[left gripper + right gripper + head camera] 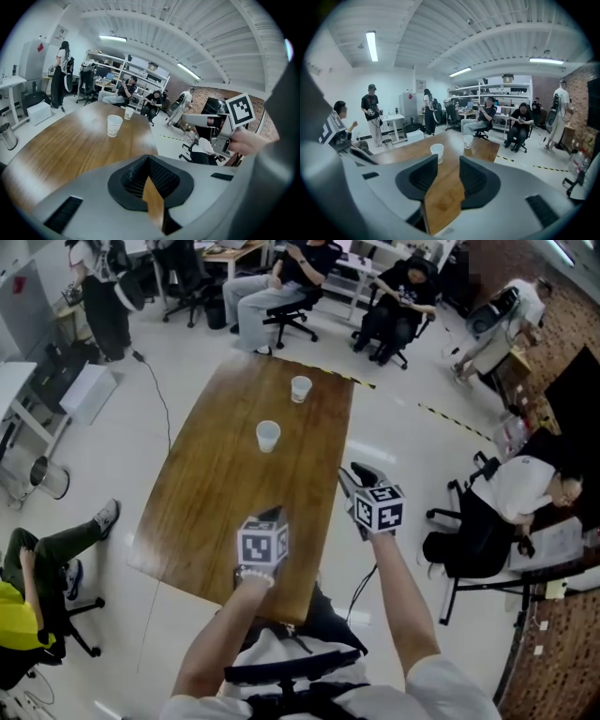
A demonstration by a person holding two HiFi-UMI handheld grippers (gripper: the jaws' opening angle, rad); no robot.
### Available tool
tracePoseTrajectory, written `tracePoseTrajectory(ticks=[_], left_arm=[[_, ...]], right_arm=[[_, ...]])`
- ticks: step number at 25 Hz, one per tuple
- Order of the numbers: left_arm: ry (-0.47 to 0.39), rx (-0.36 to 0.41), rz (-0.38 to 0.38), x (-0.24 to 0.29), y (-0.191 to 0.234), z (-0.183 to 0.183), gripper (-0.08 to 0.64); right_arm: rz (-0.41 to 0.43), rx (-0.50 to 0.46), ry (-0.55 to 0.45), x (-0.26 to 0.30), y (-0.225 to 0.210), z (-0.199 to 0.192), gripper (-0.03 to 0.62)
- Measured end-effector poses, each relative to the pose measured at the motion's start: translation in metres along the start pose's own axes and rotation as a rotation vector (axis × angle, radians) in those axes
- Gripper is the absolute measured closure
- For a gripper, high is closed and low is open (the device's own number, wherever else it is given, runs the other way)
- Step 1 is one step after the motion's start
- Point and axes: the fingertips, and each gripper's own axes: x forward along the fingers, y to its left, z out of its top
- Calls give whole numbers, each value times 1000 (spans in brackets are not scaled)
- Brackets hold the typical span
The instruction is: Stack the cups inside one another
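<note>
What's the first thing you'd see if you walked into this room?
A long wooden table fills the middle of the room, with two white cups standing apart on it: the near cup around the middle and the far cup toward the far end. Close to the camera, the left gripper is shut and the right gripper is open and empty, each carrying a black-and-white marker cube.
</note>
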Motion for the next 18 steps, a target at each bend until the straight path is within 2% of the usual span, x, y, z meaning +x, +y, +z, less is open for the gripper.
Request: tracePoseTrajectory(ticks=[6, 9, 13, 18], left_arm=[[16, -1, 73, 38, 7, 26, 563], [26, -47, 116, 54, 20, 37, 562], [33, -138, 149, 62, 42, 33, 563], [32, -126, 197, 70, 61, 50, 561]], right_arm=[[61, -95, 37, 71, -54, 36, 420], [100, -144, 60, 114, -75, 51, 420], [159, -242, 117, 182, -75, 59, 419], [186, -292, 154, 246, -81, 71, 419]])
